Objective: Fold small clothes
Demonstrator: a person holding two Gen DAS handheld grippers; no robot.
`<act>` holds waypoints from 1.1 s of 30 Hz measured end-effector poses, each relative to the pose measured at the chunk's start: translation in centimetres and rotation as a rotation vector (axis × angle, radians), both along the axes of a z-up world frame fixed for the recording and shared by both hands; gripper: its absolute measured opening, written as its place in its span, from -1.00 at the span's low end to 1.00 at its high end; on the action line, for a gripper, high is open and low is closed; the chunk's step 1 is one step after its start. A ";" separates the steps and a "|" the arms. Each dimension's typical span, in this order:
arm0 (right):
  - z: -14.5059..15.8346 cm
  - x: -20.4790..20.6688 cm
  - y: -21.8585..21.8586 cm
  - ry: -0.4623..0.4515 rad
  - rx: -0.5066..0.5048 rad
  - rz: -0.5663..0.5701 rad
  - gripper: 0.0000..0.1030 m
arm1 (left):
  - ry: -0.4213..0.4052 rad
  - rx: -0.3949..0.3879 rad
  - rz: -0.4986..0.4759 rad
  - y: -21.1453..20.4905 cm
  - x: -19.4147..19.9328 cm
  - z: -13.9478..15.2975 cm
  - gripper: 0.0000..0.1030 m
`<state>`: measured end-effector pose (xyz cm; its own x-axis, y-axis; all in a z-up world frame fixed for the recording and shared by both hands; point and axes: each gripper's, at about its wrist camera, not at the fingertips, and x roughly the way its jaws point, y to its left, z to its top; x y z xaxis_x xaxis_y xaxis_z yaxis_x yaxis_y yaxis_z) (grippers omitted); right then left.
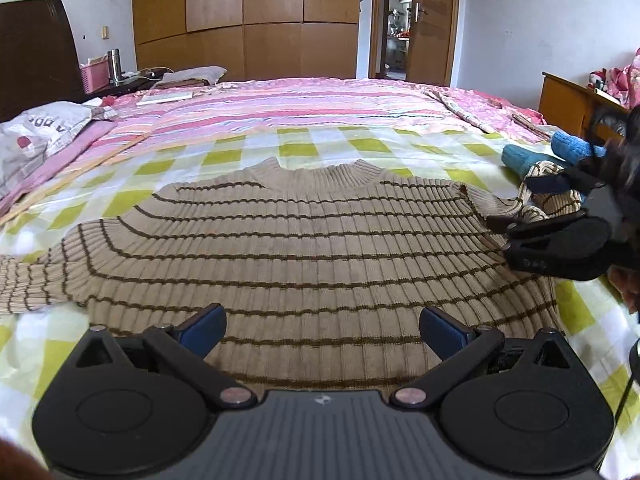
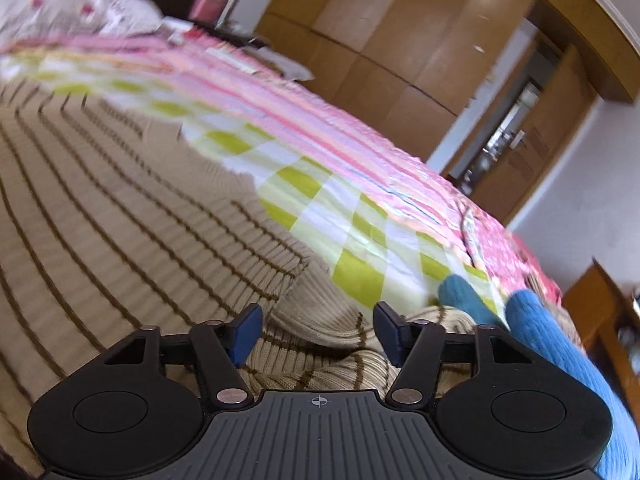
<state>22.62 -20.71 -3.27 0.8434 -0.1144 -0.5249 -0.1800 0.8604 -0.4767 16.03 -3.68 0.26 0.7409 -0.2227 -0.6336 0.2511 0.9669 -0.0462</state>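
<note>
A: Where is the sweater (image 1: pixel 304 248)?

B: It lies flat on the bed (image 1: pixel 320 144), neck away from the person, body spread over the green-checked sheet. One sleeve (image 1: pixel 28 284) trails out flat to the left. The other sleeve (image 1: pixel 536 200) is bunched up at the right edge, just beside a blue knitted garment (image 1: pixel 520 160).

A: And the grippers?

B: The left gripper (image 1: pixel 322 334) hovers over the lower hem with its jaws spread wide and nothing between them. The right gripper (image 2: pixel 318 336) is also open; in its own view the crumpled sleeve (image 2: pixel 328 332) sits between and just past the fingertips, but the pads are not pressed on it. From the left wrist view the right gripper (image 1: pixel 520 204) looks to be right at that sleeve, though the picture is smeared there, so contact cannot be confirmed.

A: How would the sweater handle?

B: It looks like a thick ribbed knit: soft, limp, stretchy, light enough, and not slippery. It would likely sag and drag from any single pinch, and the ribs may stretch if pulled hard.

A: Where should it be taken?

B: Probably at the cuff end of the bunched sleeve, pinching both layers, to lay it across the chest. The left gripper seems better placed for the hem or the far sleeve.

A: Risk?

B: Catching the blue garment along with the sleeve.
</note>
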 end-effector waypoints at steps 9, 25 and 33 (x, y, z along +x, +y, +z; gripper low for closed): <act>-0.8 2.6 -2.0 0.098 0.083 -0.019 -0.74 | 0.005 -0.023 -0.030 0.2 -0.2 0.1 1.00; 9.0 3.7 1.8 0.141 0.715 -0.020 -0.92 | -0.078 -0.055 0.010 5.9 -3.0 3.0 1.00; 9.3 4.9 9.7 0.178 0.826 0.038 -0.92 | -0.091 -0.096 0.058 9.7 -2.9 2.8 1.00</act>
